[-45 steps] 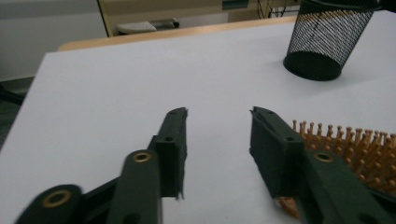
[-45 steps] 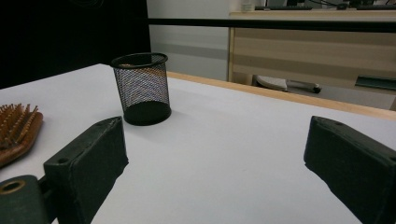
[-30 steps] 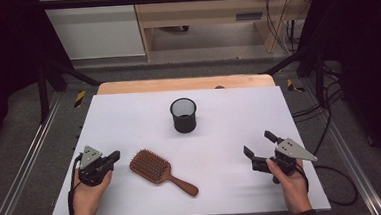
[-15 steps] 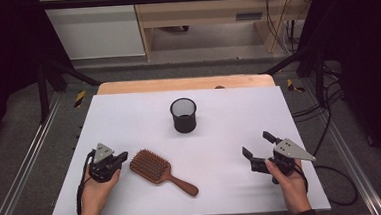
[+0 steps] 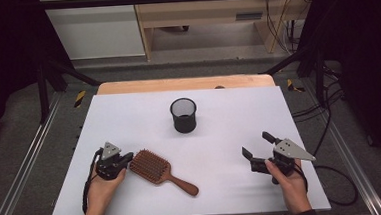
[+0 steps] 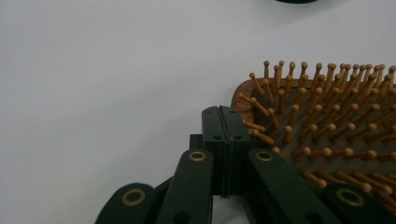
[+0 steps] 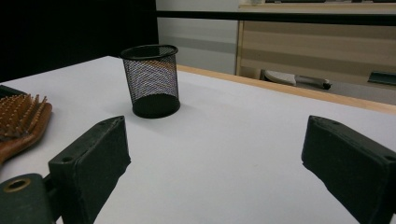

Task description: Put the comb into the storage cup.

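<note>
A wooden paddle hairbrush [image 5: 157, 170] lies bristles up on the white table [image 5: 129, 116], with its handle pointing towards the near right. My left gripper [image 5: 127, 158] is shut with nothing between its jaws, its tip at the left edge of the brush head. In the left gripper view the closed jaws [image 6: 220, 112] meet the corner of the brush [image 6: 327, 126], against its outer bristles. My right gripper [image 5: 255, 143] stands open and empty at the near right, aimed at the black mesh cup [image 5: 184, 115]. In the right gripper view the open jaws [image 7: 215, 144] frame the cup [image 7: 150, 81], and the brush [image 7: 21, 121] lies at the left.
The mesh cup stands upright near the table's middle, towards the back. A wooden strip [image 5: 184, 84] runs along the far edge. Metal rails flank both sides, and cables [image 5: 330, 129] trail on the floor at the right.
My left gripper has moved right across the table until its tip reached the brush head. The right gripper, the brush and the cup have stayed in place.
</note>
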Demonstrator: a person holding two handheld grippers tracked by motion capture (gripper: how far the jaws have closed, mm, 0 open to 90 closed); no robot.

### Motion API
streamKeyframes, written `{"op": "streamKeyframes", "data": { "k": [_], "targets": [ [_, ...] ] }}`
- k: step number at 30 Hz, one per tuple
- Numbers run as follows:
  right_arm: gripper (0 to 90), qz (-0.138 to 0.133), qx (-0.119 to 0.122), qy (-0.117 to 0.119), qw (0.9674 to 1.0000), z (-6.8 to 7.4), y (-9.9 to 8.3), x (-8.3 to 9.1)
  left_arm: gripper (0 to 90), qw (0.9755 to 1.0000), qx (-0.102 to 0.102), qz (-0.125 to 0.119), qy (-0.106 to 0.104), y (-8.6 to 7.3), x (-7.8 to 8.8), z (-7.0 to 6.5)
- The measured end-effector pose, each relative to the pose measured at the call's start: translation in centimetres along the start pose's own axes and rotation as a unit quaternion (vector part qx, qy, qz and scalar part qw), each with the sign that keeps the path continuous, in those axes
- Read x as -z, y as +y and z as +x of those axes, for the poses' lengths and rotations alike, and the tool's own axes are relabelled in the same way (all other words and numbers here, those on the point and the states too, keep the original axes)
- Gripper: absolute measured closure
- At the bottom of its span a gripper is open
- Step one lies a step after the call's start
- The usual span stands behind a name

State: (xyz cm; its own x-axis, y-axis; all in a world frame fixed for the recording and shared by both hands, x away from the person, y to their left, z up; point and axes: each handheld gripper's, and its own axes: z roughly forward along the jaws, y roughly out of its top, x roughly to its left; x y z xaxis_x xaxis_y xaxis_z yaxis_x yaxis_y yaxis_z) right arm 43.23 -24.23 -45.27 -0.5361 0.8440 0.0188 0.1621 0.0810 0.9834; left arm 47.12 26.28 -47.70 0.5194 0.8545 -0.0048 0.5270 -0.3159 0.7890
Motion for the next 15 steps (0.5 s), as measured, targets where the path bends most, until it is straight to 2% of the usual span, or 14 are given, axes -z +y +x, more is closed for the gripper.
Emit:
{"op": "streamKeyframes", "data": {
  "k": [9,12,15],
  "targets": [
    [7.7,0.0,0.0,0.002,1.0,0.0,0.0,0.0,90.0,0.9998,-0.009,0.007,-0.017,0.1,0.0,-1.0],
    [7.7,0.0,0.001,0.002,1.0,0.1,0.1,0.0,90.0,0.9996,0.0,0.006,-0.028,0.1,-0.1,-1.3],
    [7.4,0.002,0.003,0.0,1.0,0.2,0.1,0.1,90.0,0.9994,-0.002,0.011,-0.033,0.1,0.0,-1.7]
  ]
}}
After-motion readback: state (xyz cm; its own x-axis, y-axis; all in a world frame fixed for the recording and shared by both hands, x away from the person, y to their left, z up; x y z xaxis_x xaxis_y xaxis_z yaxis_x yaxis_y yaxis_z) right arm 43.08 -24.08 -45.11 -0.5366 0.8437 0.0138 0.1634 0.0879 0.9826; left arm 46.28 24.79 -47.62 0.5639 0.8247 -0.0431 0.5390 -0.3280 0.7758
